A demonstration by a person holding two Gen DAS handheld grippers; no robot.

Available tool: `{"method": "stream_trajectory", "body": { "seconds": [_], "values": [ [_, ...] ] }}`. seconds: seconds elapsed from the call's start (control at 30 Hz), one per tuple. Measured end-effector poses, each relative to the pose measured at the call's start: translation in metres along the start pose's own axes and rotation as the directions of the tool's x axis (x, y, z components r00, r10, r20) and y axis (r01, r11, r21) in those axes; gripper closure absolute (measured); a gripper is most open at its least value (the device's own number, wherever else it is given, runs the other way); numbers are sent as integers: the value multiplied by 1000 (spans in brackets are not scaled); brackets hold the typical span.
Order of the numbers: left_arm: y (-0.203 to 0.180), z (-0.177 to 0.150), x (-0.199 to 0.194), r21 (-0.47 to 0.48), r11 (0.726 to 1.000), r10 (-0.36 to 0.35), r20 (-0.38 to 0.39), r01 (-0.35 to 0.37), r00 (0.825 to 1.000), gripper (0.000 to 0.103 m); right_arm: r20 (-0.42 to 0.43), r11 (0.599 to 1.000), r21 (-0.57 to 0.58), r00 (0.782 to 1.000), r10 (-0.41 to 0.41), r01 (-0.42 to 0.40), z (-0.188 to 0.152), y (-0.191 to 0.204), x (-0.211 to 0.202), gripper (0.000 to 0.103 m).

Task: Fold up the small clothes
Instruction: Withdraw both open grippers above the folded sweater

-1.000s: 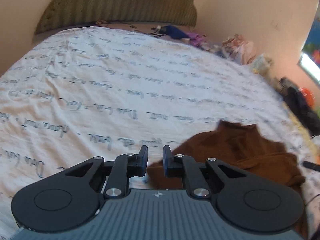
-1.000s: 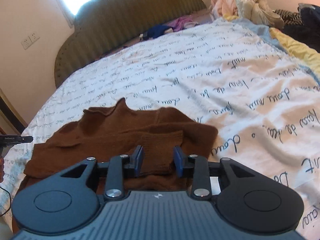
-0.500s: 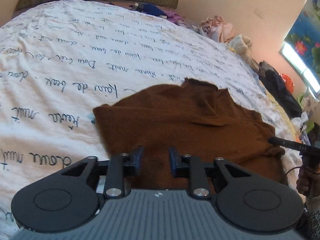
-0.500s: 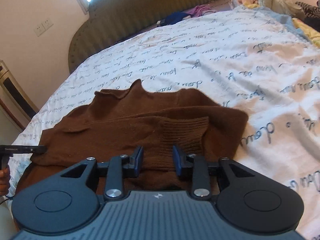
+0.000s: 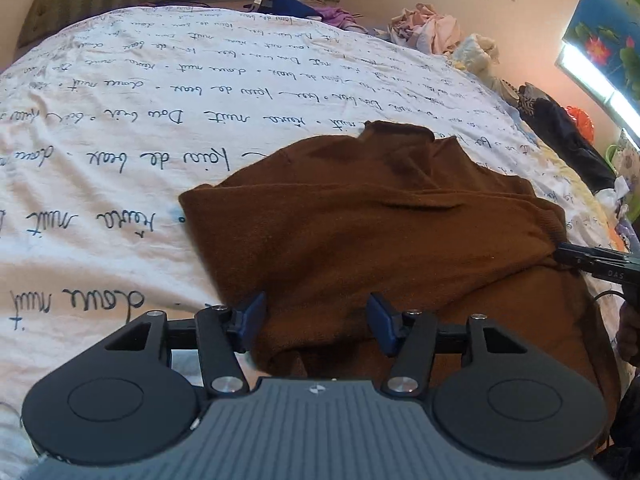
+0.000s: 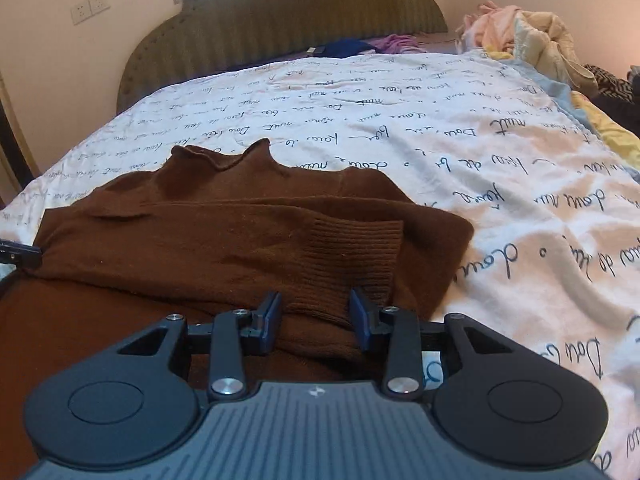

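Note:
A small brown knit sweater point(image 5: 380, 232) lies on the white bedspread with both sleeves folded across its body; its collar points at the headboard. It also shows in the right wrist view point(image 6: 224, 240), where a ribbed cuff point(image 6: 352, 256) lies on top. My left gripper point(image 5: 316, 320) is open, low over the sweater's left hem corner. My right gripper point(image 6: 314, 318) is open, its jaws on either side of the cuff's near end. The other gripper's tip point(image 5: 592, 262) touches the sweater's right edge in the left wrist view.
The bedspread point(image 6: 500, 184) with handwritten script covers the bed. An olive headboard point(image 6: 280, 20) stands at the far end. Piles of clothes point(image 6: 532, 40) lie along the right side, and some garments point(image 5: 304, 8) lie by the headboard.
Both grippers moved closer and lower over the sweater. My left gripper swung right from bare bedspread onto the sweater and its jaws opened wider. The right jaws also widened.

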State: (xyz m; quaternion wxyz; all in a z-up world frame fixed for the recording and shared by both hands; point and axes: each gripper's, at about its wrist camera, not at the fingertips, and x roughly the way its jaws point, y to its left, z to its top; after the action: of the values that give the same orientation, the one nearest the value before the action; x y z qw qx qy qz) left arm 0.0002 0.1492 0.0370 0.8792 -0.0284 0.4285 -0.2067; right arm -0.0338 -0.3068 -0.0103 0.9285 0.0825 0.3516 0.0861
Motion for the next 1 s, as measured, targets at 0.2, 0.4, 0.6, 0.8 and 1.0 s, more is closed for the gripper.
{"method": "stream_trajectory", "body": {
  "seconds": [0.2,0.4,0.6,0.8,1.0],
  "values": [
    [-28,-29,-31,-20,994,-107,42,108,993,14,47,998,56,999,-12,10,-8,16,-35,64],
    [-70,-77,-19,146,987,70,5,-70,998,10,-53,991,-115,996,-72,65,-49,66,-28,30],
    [-100,-101,-29,57,976,209,22,-210,978,0,-33,990,-73,992,-122,119,-83,69,-72,26],
    [-124,-98,-20,-48,959,281,49,-279,958,0,67,992,-79,993,-92,97,-57,99,-76,21],
    [-134,-107,-14,-52,943,332,84,-329,939,0,8,991,-127,999,-48,49,-57,127,-30,21]
  ]
}}
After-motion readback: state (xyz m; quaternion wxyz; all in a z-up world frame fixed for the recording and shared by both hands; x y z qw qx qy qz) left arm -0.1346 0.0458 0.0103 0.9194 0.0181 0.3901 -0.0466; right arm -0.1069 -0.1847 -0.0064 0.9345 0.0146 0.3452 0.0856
